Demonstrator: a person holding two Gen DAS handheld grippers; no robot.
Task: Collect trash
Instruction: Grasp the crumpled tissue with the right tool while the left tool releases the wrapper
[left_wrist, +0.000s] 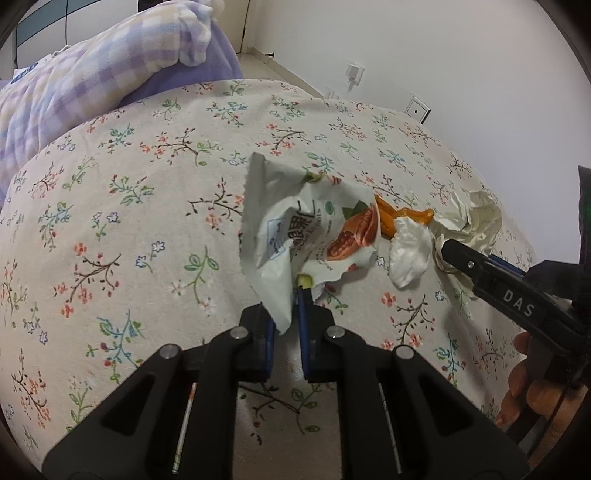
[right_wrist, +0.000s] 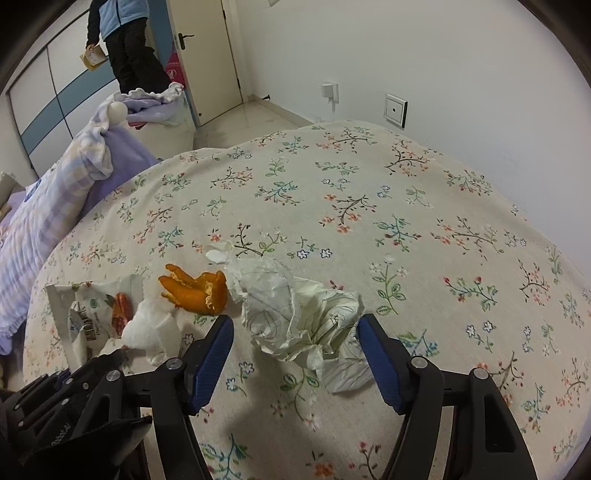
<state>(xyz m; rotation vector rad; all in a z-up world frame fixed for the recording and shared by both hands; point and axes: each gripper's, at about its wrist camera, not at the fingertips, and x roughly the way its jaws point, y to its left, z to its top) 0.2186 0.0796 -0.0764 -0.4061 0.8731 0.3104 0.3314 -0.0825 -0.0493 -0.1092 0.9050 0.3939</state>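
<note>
Left gripper (left_wrist: 286, 295): jaws nearly closed, pinching the bottom edge of the snack wrapper (left_wrist: 295, 236); the wrapper stands up off the bed cover (left_wrist: 147, 221), so it looks lifted, held only by a thin strip.
Right gripper (right_wrist: 295, 354): jaws wide apart, straddling the crumpled paper (right_wrist: 295, 317), one blue pad on each side; the pads don't look to be pressing it yet, so nothing is held there.
Where the trash lies: all in one cluster on the flowered cover, toward the near edge and well away from the wall-side edge; the wrapper sits at the left of the cluster, then the white tissue (right_wrist: 147, 328), the orange peel (right_wrist: 199, 291) behind it, and the crumpled paper on the right.
Risk, wrapper: slippery film in a shallow pinch; a quick swing could slide it free.
Risk, paper: it is springy and loose; a close that catches only an outer fold would tear off a flap or let the wad roll away.
Risk, cover: pads dropping too low could bite the soft cloth along with the paper.
Risk, neighbours: tissue and peel lie just beside the right gripper's left pad; a sideways nudge scatters them.
Risk, hands: the two grippers work close together; crossing paths could knock the wrapper loose.
</note>
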